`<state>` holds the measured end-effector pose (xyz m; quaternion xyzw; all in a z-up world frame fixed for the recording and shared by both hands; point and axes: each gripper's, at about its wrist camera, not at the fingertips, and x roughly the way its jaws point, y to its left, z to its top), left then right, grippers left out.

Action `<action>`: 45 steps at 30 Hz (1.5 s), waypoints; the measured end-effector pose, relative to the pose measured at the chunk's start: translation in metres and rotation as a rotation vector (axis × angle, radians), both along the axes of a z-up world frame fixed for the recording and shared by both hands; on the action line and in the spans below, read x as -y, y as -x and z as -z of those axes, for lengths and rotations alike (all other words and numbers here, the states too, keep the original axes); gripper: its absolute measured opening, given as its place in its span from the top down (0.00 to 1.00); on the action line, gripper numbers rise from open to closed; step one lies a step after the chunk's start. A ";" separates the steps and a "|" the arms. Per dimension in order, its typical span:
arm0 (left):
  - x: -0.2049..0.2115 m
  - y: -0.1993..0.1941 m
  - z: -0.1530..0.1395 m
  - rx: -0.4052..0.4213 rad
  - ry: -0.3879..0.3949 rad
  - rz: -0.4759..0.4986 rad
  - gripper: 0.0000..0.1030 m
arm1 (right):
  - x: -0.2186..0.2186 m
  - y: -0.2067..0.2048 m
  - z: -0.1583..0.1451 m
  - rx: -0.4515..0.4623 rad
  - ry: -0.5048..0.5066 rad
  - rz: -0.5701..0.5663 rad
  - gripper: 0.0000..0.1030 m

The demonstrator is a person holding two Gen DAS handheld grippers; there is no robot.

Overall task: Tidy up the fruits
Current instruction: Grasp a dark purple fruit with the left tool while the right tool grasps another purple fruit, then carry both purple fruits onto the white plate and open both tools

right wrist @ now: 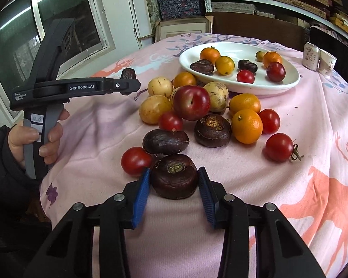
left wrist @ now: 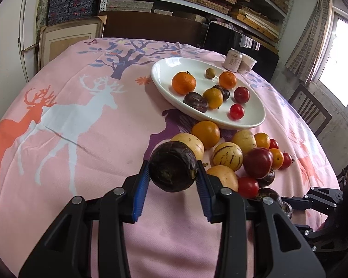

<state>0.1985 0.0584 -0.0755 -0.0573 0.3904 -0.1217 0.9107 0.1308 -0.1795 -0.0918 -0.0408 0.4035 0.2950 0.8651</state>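
A white oval plate [left wrist: 167, 69] sits toward the tablecloth's far right, holding two oranges, tomatoes, a plum and dark water chestnuts. Loose fruit [right wrist: 191, 103] is heaped against its near rim: yellow striped melons, oranges, tomatoes, a plum. One water chestnut [right wrist: 174, 176] lies nearest the front edge.

Both wrist cams low over the table, facing forward, sharing the fruit pile [left wrist: 239, 157] and white plate [left wrist: 164, 69].

Right gripper [right wrist: 174, 176] brackets a dark chestnut [right wrist: 174, 176], apparently touching; white plate [right wrist: 278, 85] beyond.
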 end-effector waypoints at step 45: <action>0.008 0.010 -0.002 0.020 -0.012 0.024 0.63 | 0.046 0.003 -0.012 -0.025 -0.175 0.092 0.59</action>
